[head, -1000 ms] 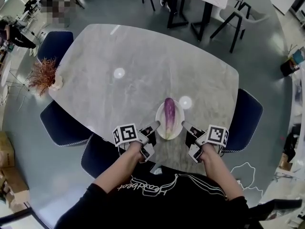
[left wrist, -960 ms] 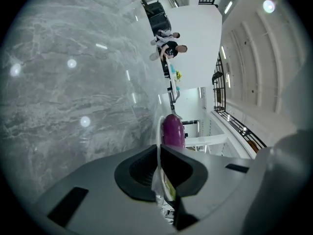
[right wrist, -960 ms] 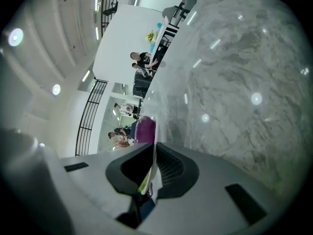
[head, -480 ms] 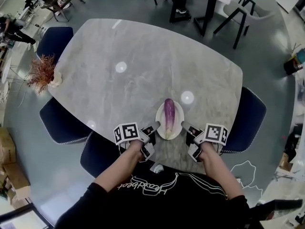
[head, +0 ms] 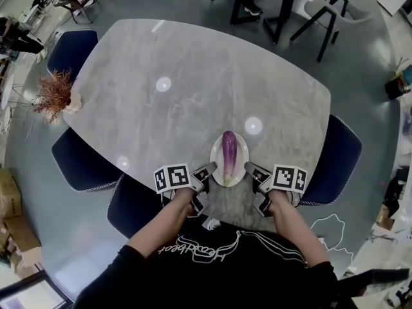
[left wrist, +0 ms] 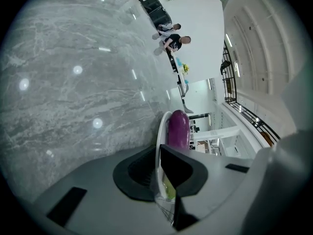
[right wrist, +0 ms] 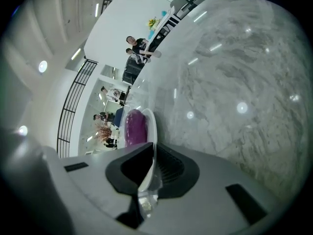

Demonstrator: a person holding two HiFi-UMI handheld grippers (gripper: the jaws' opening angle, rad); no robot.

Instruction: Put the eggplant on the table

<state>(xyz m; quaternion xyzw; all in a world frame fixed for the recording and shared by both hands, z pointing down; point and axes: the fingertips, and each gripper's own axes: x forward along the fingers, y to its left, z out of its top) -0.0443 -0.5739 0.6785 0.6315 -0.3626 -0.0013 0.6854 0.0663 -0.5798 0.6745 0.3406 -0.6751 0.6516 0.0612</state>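
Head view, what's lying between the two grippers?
A white plate with the purple eggplant lying on it. The left gripper and right gripper each clamp its rim, as the head view and both gripper views show.

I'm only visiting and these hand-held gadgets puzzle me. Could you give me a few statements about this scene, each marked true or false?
1. The eggplant lies on a white plate. True.
2. Only the left gripper holds the plate. False: the right gripper is clamped on the rim too, one gripper on either side.
3. The eggplant is green. False: it is purple.
4. A reddish dried plant stands at the left edge of the table. True.
5. The plate is at the far end of the table. False: it is at the near edge, just in front of the person.
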